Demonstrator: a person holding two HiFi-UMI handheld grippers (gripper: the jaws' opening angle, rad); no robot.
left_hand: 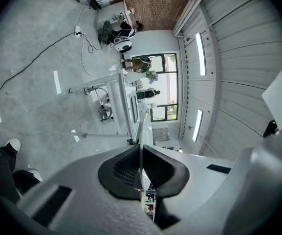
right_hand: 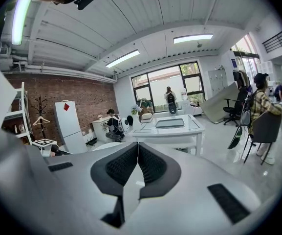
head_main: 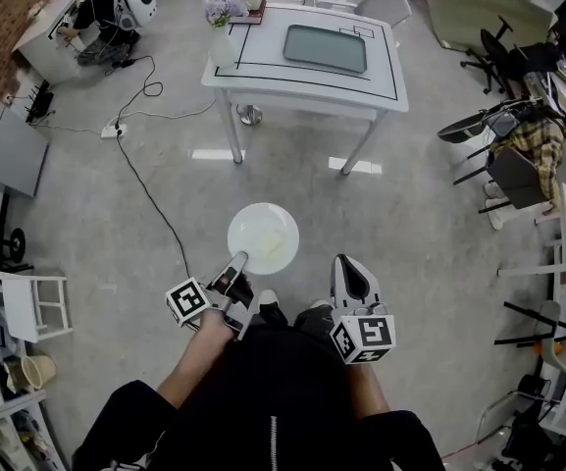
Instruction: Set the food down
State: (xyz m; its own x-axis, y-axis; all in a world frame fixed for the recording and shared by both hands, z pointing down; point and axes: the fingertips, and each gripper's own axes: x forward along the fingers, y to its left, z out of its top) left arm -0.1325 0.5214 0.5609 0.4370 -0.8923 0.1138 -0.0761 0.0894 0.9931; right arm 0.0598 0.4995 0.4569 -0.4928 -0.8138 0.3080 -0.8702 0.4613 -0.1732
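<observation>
Two jaws of my left gripper (head_main: 237,260) pinch the rim of a white plate (head_main: 247,220) with pale food (head_main: 274,239); my right gripper (head_main: 347,263) is closed, empty.

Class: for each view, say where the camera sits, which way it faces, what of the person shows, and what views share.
Head view: on the head, steeply down at plate, left gripper, right gripper, white table; forearms, shoes show.
Left gripper view: on that gripper, rolled sideways, toward the table; a shoe shows.
Right gripper view: on that gripper, roughly level toward the table; no limb shows.
Shared: all see the table.
</observation>
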